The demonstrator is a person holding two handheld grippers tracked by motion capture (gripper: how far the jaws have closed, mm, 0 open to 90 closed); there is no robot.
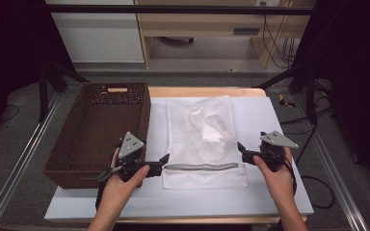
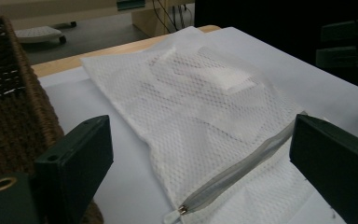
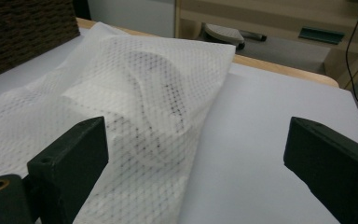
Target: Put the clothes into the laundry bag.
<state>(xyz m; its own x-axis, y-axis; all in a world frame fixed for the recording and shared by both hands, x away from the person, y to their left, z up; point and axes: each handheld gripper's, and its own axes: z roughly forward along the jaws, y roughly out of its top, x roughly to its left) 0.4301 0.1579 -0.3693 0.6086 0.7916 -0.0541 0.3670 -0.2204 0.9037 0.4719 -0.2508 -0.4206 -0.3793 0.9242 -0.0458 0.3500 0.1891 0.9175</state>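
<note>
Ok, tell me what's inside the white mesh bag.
Through the mesh bag, a pale folded cloth-like bundle shows in its far half. What it is exactly stays unclear; the zipper looks closed.

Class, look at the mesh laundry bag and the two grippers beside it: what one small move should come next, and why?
Probably the left gripper should ease forward and close on the zipper's near end. Its jaws stand open right beside the mesh bag, and the left gripper view shows the metal pull between them. The right gripper, also open, waits at the bag's other edge.
</note>
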